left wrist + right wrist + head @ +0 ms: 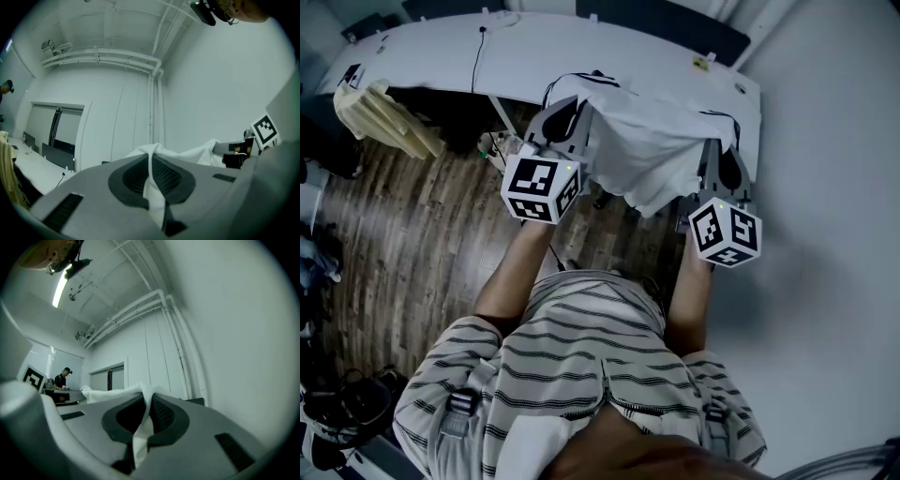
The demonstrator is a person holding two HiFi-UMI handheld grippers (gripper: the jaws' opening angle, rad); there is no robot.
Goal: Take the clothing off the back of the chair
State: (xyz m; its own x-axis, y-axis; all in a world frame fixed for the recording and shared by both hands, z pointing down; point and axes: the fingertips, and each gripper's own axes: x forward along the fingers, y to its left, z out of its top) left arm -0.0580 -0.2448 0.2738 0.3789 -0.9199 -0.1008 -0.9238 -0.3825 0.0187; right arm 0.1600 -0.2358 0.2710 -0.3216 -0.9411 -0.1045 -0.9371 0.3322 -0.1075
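Note:
A white garment with dark trim (645,148) hangs stretched between my two grippers, above the near edge of the white table. My left gripper (565,120) is shut on its left upper edge. In the left gripper view the white cloth (154,192) is pinched between the dark pads, and it runs across to the right gripper (238,153). My right gripper (724,161) is shut on the right upper edge, where a fold of the cloth (142,430) sits between its pads. Both grippers point about level. The chair is hidden behind the hanging garment.
A long white table (441,56) with a black cable (476,58) runs across the back. A pale yellow cloth (382,117) is draped at the table's left end. A grey wall (834,187) stands close on the right, with wooden floor (412,244) on the left. A person (61,380) stands far off.

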